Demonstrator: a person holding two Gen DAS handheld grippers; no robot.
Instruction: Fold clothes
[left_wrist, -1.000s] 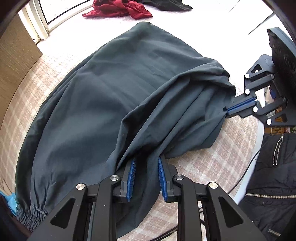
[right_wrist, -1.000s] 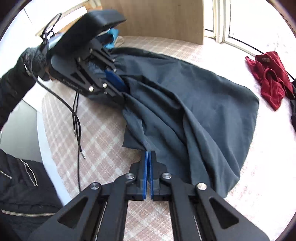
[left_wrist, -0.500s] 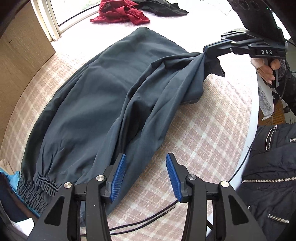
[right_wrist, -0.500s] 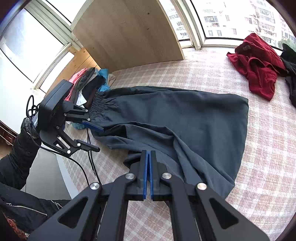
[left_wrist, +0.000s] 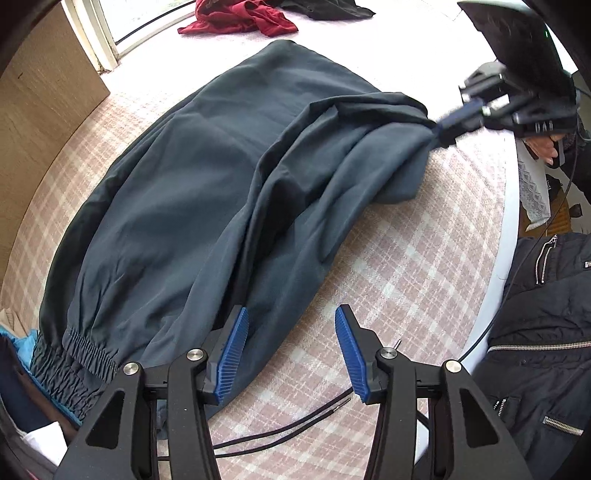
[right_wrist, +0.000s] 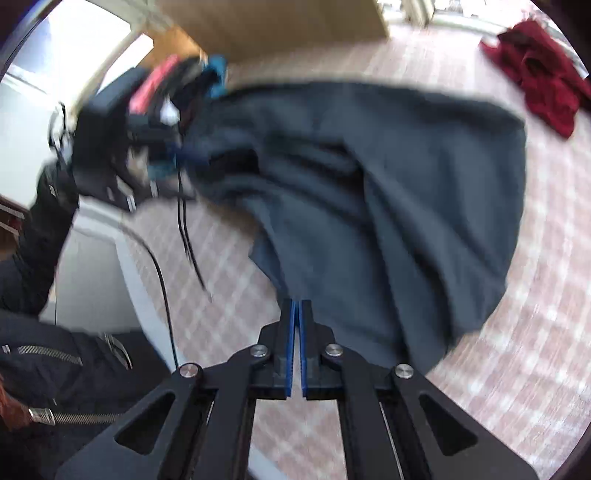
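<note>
Left tool released trousers, now beside

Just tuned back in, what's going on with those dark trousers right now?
A person is folding the dark trousers on the checked cloth with two handheld grippers. The right gripper is shut on a bunched edge of the fabric at the end far from the elastic waistband, holding it lifted. The left gripper has just been opening; its jaws stand apart beside the trousers with nothing between them. A red garment lies further back.
</note>
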